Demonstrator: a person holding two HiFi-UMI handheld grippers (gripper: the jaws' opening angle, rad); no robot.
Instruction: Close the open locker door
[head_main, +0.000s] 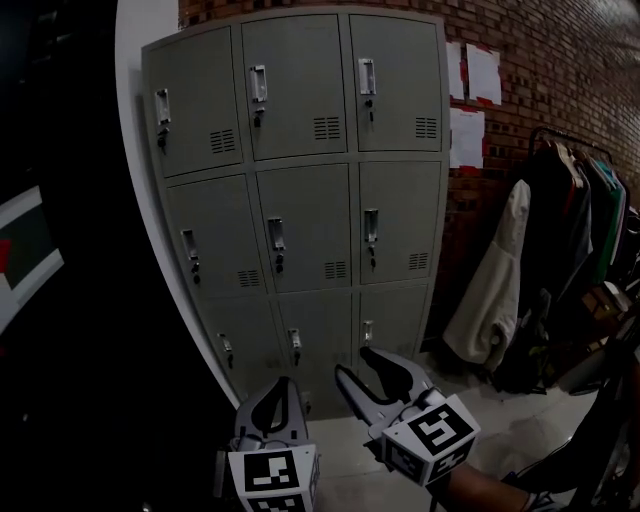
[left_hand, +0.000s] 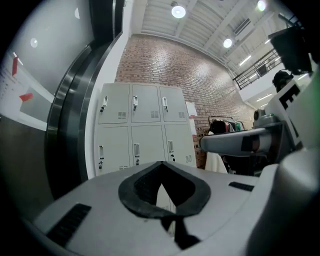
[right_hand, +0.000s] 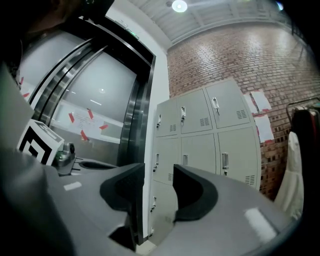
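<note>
A grey locker bank (head_main: 300, 200) of three rows by three stands against the brick wall; every door I can see lies flush with its frame, each with a small handle. My left gripper (head_main: 282, 385) hangs low in front of the bottom row, its tips touching with nothing between them. My right gripper (head_main: 355, 362) sits beside it, jaws apart and empty, short of the bottom doors. The lockers (left_hand: 135, 130) stand some way beyond the left gripper (left_hand: 160, 166). From the right gripper (right_hand: 159, 170), the lockers (right_hand: 205, 135) show through the gap.
A rack of coats (head_main: 520, 280) hangs right of the lockers. Paper sheets (head_main: 470, 75) are stuck on the brick wall. A white pillar (head_main: 140, 150) and dark metal lift doors (right_hand: 100, 100) lie to the left. Pale floor (head_main: 520, 430) runs below.
</note>
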